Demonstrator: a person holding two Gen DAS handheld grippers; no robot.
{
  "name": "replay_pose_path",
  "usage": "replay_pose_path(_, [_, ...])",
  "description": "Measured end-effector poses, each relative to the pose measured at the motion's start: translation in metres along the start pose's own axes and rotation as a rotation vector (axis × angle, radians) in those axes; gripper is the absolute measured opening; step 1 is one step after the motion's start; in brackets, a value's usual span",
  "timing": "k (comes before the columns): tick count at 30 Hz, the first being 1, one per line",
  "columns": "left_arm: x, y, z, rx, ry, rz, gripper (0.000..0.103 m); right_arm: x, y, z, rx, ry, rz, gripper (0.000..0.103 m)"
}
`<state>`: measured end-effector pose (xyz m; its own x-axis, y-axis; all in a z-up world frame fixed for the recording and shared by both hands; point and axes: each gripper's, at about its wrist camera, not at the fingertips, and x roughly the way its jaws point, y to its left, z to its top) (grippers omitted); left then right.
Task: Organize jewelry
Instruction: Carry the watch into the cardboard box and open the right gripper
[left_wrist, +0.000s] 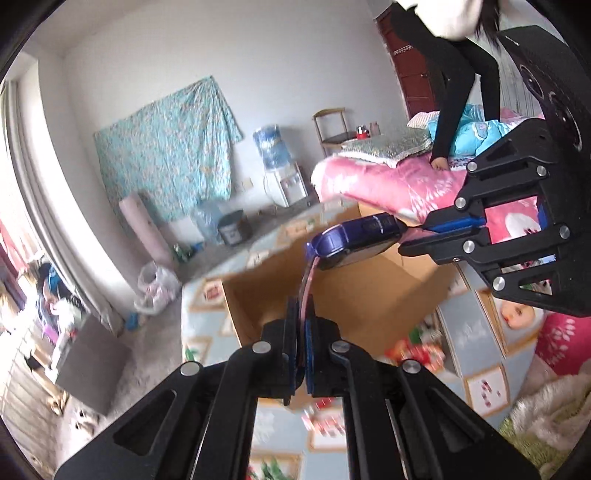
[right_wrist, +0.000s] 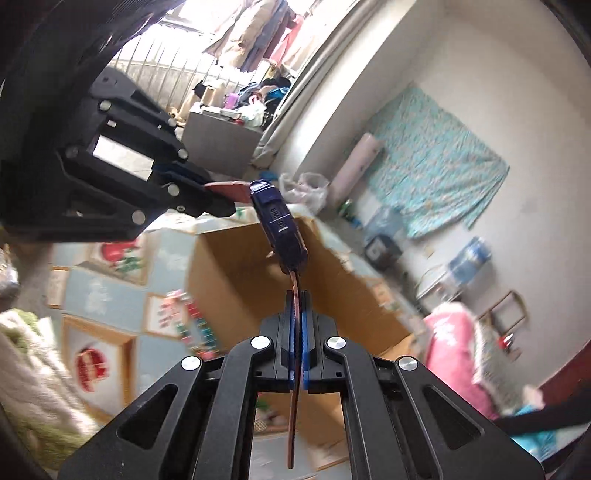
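Left gripper (left_wrist: 301, 354) and right gripper (right_wrist: 297, 354) each clamp fully onto one strap end of the wristwatch (left_wrist: 354, 240), suspended between them above the cardboard box (left_wrist: 354, 295). Risk: diverging pulls could slip the thin, smooth, flexible strap. Watch case: glossy blue, rounded.

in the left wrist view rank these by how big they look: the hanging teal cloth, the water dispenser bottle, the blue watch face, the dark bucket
1. teal cloth, clearly largest.
2. blue watch face, though it hangs close to the camera, so its rank is unsure.
3. water dispenser bottle.
4. dark bucket, near the bottle's size; hard to separate.
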<state>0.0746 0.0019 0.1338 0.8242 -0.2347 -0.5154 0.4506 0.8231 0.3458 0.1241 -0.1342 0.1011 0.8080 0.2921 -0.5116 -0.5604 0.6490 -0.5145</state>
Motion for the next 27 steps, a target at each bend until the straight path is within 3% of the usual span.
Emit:
replay_pose_path(3, [0.040,0.017,0.023,0.022,0.042,-0.030,0.003,0.037,-0.033,0.006,-0.004,0.036,0.053,0.001])
replay_pose_path(8, [0.142,0.043,0.033,0.014,0.283,-0.175,0.003,0.115,-0.080,-0.008,0.068,0.225,0.329,0.001])
replay_pose_path(12, [0.204,0.056,0.030,0.020,0.414,-0.242,0.004,0.176,-0.087,-0.017,0.029,0.325,0.414,0.001])
replay_pose_path(17, [0.238,0.057,0.035,0.097,0.412,-0.177,0.010,0.201,-0.091,-0.012,-0.127,0.268,0.341,0.001])
replay_pose_path(18, [0.243,0.058,0.032,0.104,0.429,-0.170,0.021,0.206,-0.085,-0.016,-0.178,0.271,0.323,0.003])
replay_pose_path(20, [0.247,0.063,0.025,0.097,0.458,-0.168,0.031,0.214,-0.074,-0.029,-0.263,0.326,0.349,0.006])
replay_pose_path(22, [0.244,0.070,0.019,0.056,0.470,-0.198,0.032,0.213,-0.065,-0.041,-0.325,0.358,0.371,0.022])
replay_pose_path(24, [0.235,0.076,0.016,0.017,0.461,-0.214,0.032,0.207,-0.061,-0.046,-0.326,0.375,0.405,0.032])
replay_pose_path(27, [0.212,0.087,0.016,-0.049,0.418,-0.213,0.032,0.195,-0.074,-0.043,-0.239,0.374,0.449,0.032])
